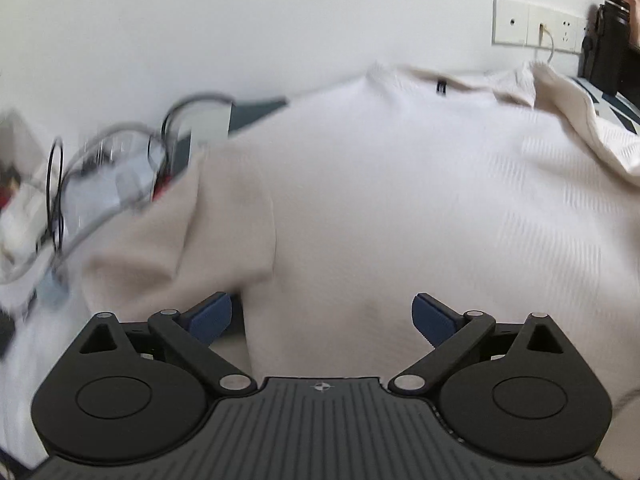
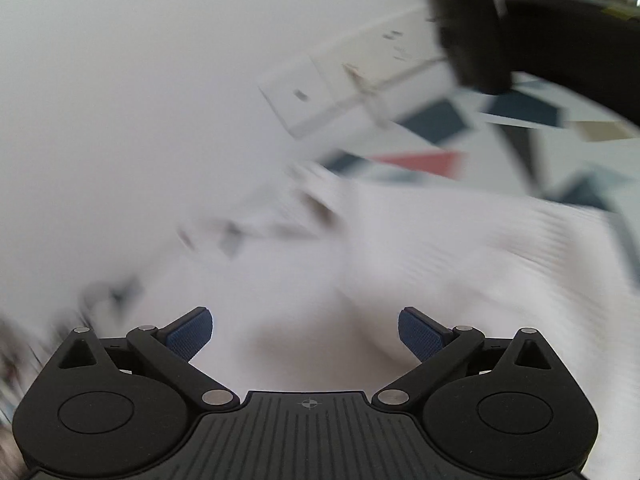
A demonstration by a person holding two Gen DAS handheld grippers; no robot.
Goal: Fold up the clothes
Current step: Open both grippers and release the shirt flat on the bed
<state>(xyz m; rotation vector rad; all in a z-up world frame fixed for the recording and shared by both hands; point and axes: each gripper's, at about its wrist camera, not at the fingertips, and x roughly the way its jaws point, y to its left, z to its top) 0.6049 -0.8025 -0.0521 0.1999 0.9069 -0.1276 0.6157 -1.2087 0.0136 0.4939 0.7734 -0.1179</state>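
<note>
Ahead of both grippers, left (image 1: 322, 316) and right (image 2: 305, 334), white sweater (image 1: 400, 200) lies spread; jaws spread wide, holding nothing.

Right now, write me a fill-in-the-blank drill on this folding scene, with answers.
1. Both the left gripper and the right gripper have their jaws ____.
2. The garment is ____ in colour.
3. The wall sockets have a ____ plugged in.

Answers: open; white; cable
</note>
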